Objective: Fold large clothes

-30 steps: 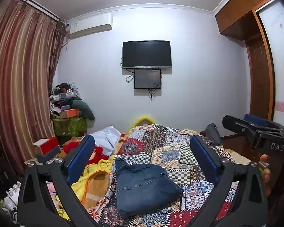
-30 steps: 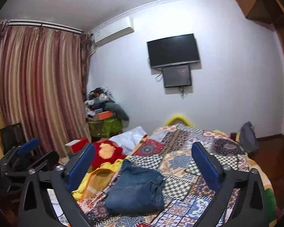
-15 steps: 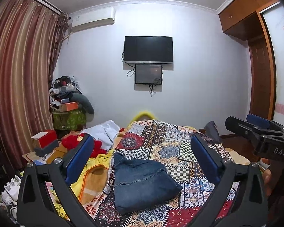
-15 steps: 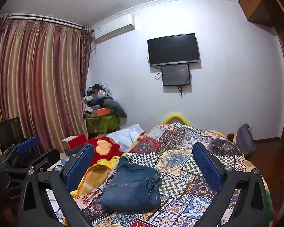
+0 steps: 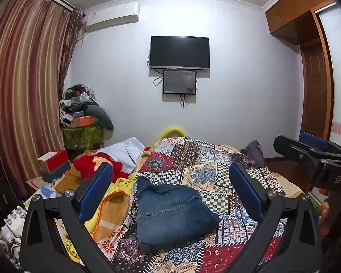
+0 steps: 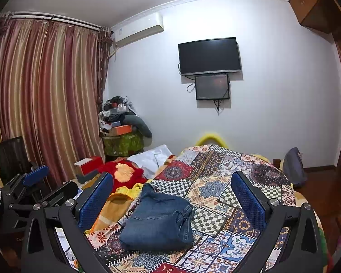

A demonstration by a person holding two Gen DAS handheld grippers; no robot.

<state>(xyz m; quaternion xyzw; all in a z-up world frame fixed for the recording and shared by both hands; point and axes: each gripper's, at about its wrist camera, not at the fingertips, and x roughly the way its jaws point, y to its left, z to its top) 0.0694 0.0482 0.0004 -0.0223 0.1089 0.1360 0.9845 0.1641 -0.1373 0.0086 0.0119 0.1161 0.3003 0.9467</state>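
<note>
jeans (image 5: pixel 172 213): folded into a compact denim bundle, lying on the quilt (image 5: pixel 218 173) near the bed's near edge, nothing touching them
left gripper (image 5: pixel 172 195): jaws wide, empty, held above and short of the jeans
right gripper (image 6: pixel 170 201): jaws wide, empty, also clear of the jeans
why: both held off, bundle sits alone; looks like the fold is done, or set down between folds
long axis: runs near-to-far along the bed, narrow end pointing toward the TV (image 5: pixel 179 52) wall, tilted slightly left
fold edge: thick seamed side faces right in the right wrist view
</note>
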